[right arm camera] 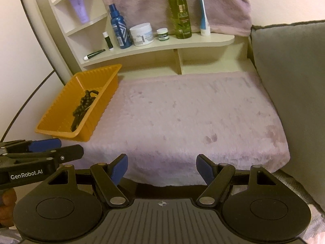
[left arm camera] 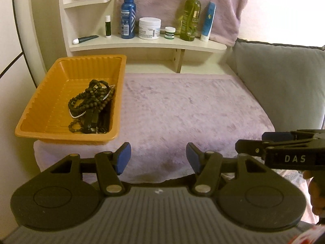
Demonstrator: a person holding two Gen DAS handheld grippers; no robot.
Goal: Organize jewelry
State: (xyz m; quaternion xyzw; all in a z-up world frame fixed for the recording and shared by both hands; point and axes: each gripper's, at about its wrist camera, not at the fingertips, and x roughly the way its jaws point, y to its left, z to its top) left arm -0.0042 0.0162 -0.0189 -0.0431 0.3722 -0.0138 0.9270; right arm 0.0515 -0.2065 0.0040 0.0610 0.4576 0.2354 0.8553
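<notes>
An orange ribbed tray [left arm camera: 36,109] sits at the left of a lilac fleece mat [left arm camera: 182,118]. It holds a heap of dark bead strands, a silver chain and black items [left arm camera: 91,105]. The tray [right arm camera: 59,109] and beads [right arm camera: 83,105] also show in the right wrist view. My left gripper [left arm camera: 158,158] is open and empty, held back over the mat's front edge. My right gripper [right arm camera: 162,167] is open and empty, also at the front edge. Each gripper shows side-on in the other's view: right gripper [left arm camera: 264,142], left gripper [right arm camera: 61,148].
A cream shelf [left arm camera: 146,44] behind the mat carries a blue bottle [left arm camera: 128,14], a white jar [left arm camera: 150,28], a small green jar [left arm camera: 169,33], a green spray bottle [left arm camera: 191,14] and tubes. A grey cushion [left arm camera: 284,85] borders the mat on the right.
</notes>
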